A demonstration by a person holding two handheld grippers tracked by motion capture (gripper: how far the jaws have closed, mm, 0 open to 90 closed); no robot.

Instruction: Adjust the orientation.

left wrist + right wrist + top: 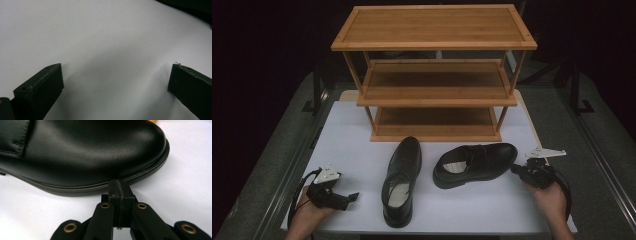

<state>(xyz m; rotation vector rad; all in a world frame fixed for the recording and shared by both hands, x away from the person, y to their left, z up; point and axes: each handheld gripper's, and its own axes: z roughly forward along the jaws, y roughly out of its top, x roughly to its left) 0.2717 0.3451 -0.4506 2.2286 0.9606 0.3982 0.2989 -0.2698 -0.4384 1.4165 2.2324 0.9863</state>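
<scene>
White table [362, 155] bears two black shoes [402, 180] and a rack [434, 100].

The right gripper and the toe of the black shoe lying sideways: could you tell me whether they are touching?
Touching. In the right gripper view the right gripper, its fingers shut together with nothing between them, presses its tip against the sole edge at the toe of the shoe.

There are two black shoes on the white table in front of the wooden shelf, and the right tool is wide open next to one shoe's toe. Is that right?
Not quite. The right tool is shut, not wide open: the right gripper view shows its two jaws pressed together at the toe of the right shoe. The rest holds: two black shoes, the other one to its left, on the white table before the wooden shelf.
</scene>
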